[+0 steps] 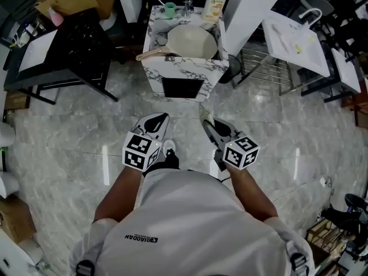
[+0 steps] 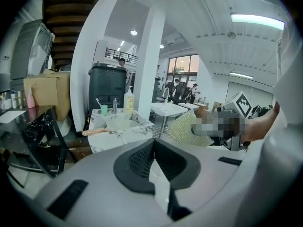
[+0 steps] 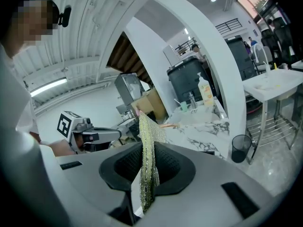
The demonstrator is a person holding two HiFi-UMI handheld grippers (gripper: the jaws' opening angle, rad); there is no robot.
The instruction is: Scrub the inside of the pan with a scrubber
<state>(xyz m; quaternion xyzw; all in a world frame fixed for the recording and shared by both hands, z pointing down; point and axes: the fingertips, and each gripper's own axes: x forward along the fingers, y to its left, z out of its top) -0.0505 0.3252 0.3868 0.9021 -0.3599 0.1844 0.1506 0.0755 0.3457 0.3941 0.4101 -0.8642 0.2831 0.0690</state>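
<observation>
A: Where's the pan [image 1: 192, 42]?

B: In the basin sunk into the marble bench [image 1: 183, 69]. Its wooden handle [image 1: 150, 54] reaches out over the bench's left edge, near the front corner. A soap bottle [image 1: 214, 4] stands at the back right corner, and a green cup [image 1: 170, 8] is along the back edge.

A: And the scrubber [image 3: 146, 164]?

B: It's in the right gripper [image 3: 147, 150]. It's a glittery yellow-green mesh sheet that stands on edge, with its upper part sticking out past the fingers. The fingers are pressed onto it from both sides.

A: What about the left gripper [image 2: 154, 148]?

B: Its fingers are together with nothing between them.

A: Is either one at the bench?

B: No. Both are held side by side in front of the person, over the pale marble floor [image 1: 69, 148], well apart from the bench's front edge. Both point toward it.
</observation>
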